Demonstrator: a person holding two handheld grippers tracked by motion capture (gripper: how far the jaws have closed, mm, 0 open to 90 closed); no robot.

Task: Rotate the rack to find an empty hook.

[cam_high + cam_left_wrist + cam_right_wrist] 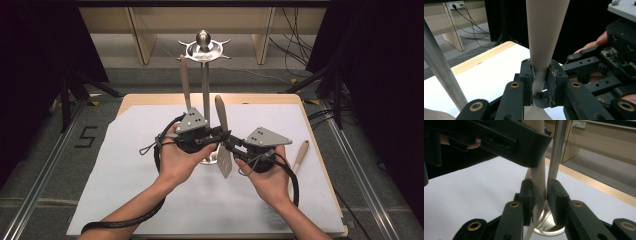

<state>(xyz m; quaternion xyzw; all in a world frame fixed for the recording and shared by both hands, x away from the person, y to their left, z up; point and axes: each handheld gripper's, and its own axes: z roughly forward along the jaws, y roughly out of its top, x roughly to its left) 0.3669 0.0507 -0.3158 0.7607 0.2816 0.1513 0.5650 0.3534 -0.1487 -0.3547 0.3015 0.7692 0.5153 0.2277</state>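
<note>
Left tool (539, 82): clamped on the neck of a wooden-handled spatula (223, 134), held upright.
Right tool (539, 195): narrow around the same spatula, below the left tool; contact unclear.
Spatula place: counter centre, at 6 o'clock of the steel utensil stand (205, 75).
Counter (125, 175): white sheet; another wooden handle (301, 152) at 3 o'clock.
</note>
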